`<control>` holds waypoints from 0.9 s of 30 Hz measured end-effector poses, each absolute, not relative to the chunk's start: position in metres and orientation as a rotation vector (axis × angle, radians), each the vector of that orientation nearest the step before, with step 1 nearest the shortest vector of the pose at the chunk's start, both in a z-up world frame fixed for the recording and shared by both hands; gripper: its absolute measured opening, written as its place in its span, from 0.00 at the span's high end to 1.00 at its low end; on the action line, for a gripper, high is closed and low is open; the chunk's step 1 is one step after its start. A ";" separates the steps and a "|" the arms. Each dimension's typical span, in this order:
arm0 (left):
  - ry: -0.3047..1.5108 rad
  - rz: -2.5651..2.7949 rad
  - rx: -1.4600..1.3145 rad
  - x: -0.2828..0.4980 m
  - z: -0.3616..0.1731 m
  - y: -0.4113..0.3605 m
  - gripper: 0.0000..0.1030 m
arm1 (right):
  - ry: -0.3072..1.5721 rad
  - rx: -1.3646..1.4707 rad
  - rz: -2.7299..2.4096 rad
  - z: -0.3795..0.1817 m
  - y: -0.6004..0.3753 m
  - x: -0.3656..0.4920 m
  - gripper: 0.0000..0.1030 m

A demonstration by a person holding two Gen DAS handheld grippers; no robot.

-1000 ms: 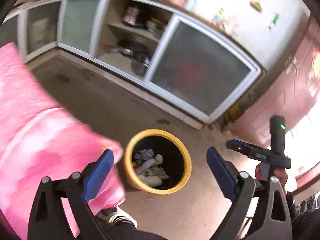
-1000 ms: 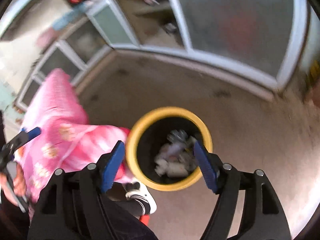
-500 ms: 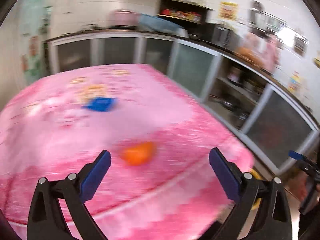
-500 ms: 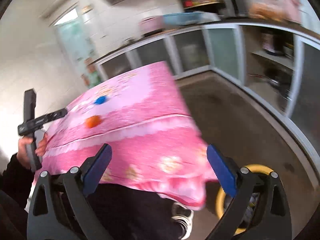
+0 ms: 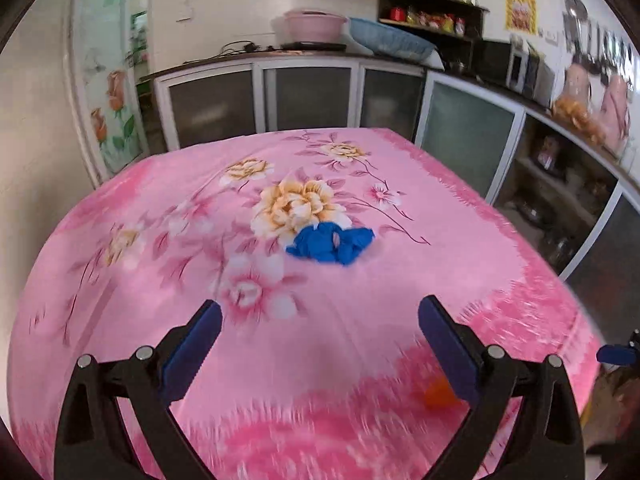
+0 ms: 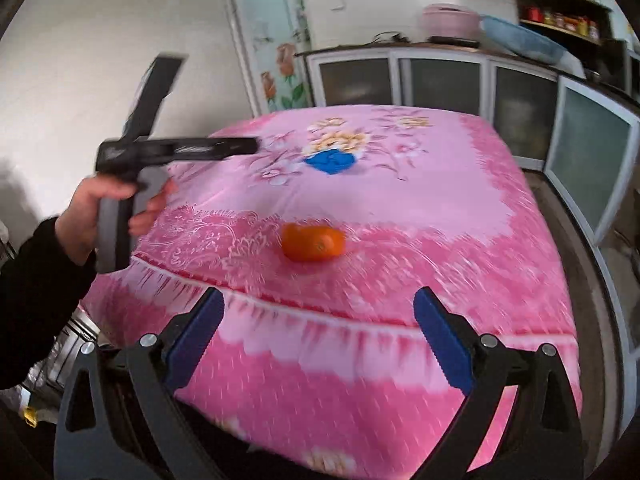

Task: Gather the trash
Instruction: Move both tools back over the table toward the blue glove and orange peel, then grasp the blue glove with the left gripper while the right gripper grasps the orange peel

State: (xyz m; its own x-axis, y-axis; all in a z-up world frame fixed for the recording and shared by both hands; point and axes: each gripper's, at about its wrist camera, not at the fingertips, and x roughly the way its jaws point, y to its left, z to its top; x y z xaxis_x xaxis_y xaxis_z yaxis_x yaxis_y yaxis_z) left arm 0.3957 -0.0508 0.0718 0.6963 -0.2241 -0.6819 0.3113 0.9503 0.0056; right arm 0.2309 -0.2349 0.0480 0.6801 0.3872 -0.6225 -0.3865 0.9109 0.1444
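Both grippers hover with fingers spread and empty, left gripper (image 5: 318,334) aimed at the crumpled blue glove (image 5: 330,243) mid-tablecloth (image 5: 120,320), right gripper (image 6: 318,328) facing the orange peel (image 6: 313,242) nearer the tablecloth's front edge, likely lining up pickups.

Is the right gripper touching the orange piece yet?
Apart. The right wrist view shows the right gripper open and empty, with a stretch of pink tablecloth between its fingertips and the orange piece lying farther in on the table.
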 end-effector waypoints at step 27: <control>0.824 -0.235 0.232 0.498 0.020 -0.079 0.08 | 0.849 -0.075 0.490 0.004 -0.182 0.319 0.18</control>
State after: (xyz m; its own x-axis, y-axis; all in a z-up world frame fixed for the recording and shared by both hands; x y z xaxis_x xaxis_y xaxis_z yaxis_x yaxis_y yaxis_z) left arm 0.4982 -0.0787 0.0204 0.6567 -0.1156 -0.7453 0.2946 0.9490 0.1124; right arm 0.3190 -0.1817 0.0037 0.5571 0.3855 -0.7355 -0.4446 0.8866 0.1279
